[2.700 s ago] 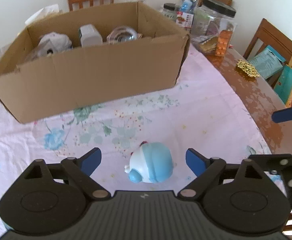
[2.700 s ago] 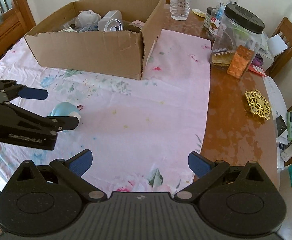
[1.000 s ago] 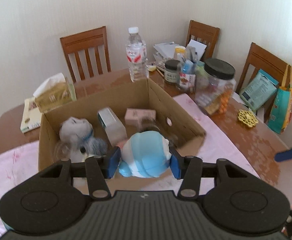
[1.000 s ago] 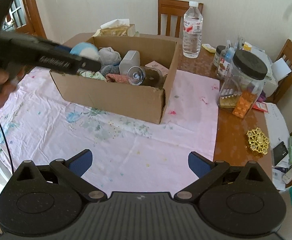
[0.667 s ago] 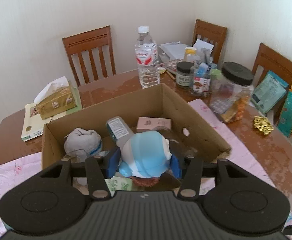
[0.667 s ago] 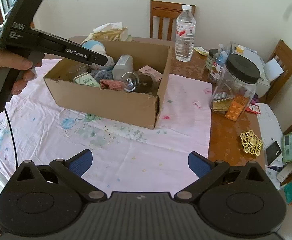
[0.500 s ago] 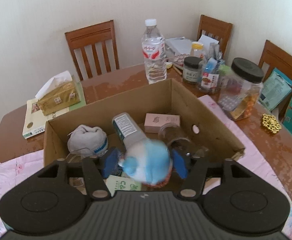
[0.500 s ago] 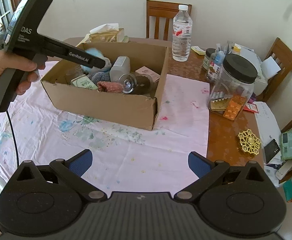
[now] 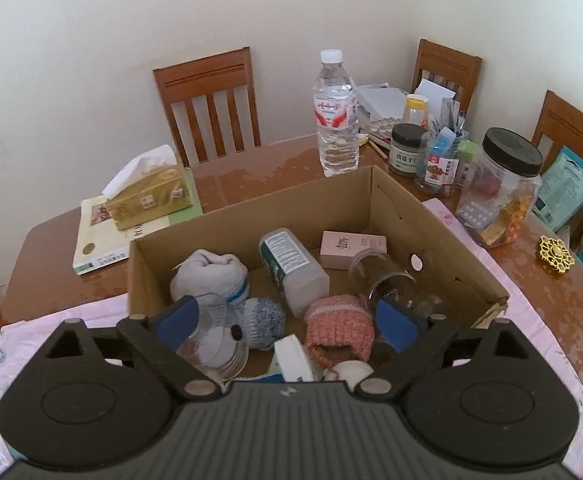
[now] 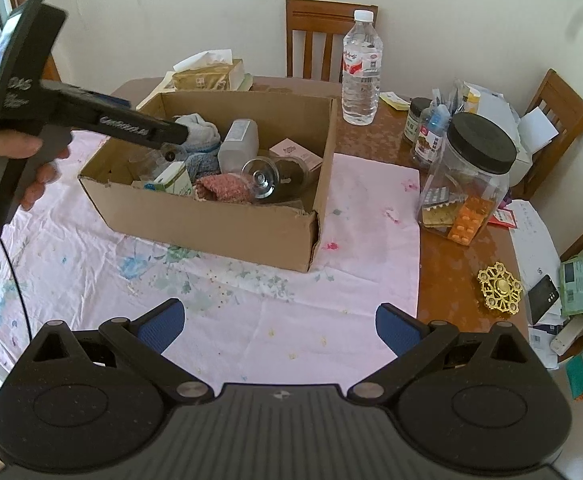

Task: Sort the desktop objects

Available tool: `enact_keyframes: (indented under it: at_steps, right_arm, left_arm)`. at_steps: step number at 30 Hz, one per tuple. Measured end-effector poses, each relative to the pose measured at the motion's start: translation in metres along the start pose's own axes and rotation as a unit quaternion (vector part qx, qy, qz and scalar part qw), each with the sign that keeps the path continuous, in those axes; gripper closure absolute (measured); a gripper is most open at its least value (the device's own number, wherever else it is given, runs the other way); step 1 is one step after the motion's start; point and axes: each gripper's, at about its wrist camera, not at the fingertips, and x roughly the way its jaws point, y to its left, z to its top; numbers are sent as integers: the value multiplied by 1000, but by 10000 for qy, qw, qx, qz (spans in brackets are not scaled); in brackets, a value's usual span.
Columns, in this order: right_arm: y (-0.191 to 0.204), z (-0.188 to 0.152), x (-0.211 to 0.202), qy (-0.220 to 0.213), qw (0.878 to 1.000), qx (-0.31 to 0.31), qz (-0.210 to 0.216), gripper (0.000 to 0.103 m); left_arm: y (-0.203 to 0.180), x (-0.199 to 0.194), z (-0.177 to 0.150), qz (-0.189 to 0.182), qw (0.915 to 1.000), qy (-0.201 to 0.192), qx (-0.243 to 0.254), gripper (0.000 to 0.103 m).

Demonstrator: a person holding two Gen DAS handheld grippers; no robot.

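Observation:
My left gripper (image 9: 287, 324) hangs open over the near side of the cardboard box (image 9: 251, 204), with nothing between its fingers. Below it in the box lie a pink knitted sock (image 9: 337, 326), grey socks (image 9: 211, 272), a white bottle (image 9: 291, 268), a pink carton (image 9: 353, 244) and clear glass jars (image 9: 387, 280). The blue toy is mostly hidden by the gripper body; only a blue-white sliver (image 9: 267, 378) shows. In the right wrist view the left gripper (image 10: 179, 136), held by a hand (image 10: 31, 160), is above the box (image 10: 211, 224). My right gripper (image 10: 279, 326) is open over the cloth.
The box stands on a pink floral cloth (image 10: 291, 320) on a brown table. A water bottle (image 10: 361, 64), a tissue box (image 10: 207, 74), a black-lidded jar (image 10: 467, 184), small jars and papers crowd the back and right. A gold ornament (image 10: 499, 288) lies at the right edge.
My left gripper carried the blue toy from the cloth to above the box, then opened; the toy dropped in among the other things. The right gripper stayed open and drew back a little.

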Motion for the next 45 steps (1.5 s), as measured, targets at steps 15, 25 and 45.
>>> enact_keyframes:
  at_steps: [15,25,45]
  right_arm:
    - [14,27,2,58,10000,-46,-16,0]
    - [28,38,11,137,9999,-25,-8,0]
    - [42,50,17,148,9998,88,60,0]
  left_arm:
    - [8,-43,-45,631,9956,103,-684,2]
    - [8,-67,-84,619,9883,506,-1296,2]
    - [14,-79,-77,620,9812,623,-1718,2]
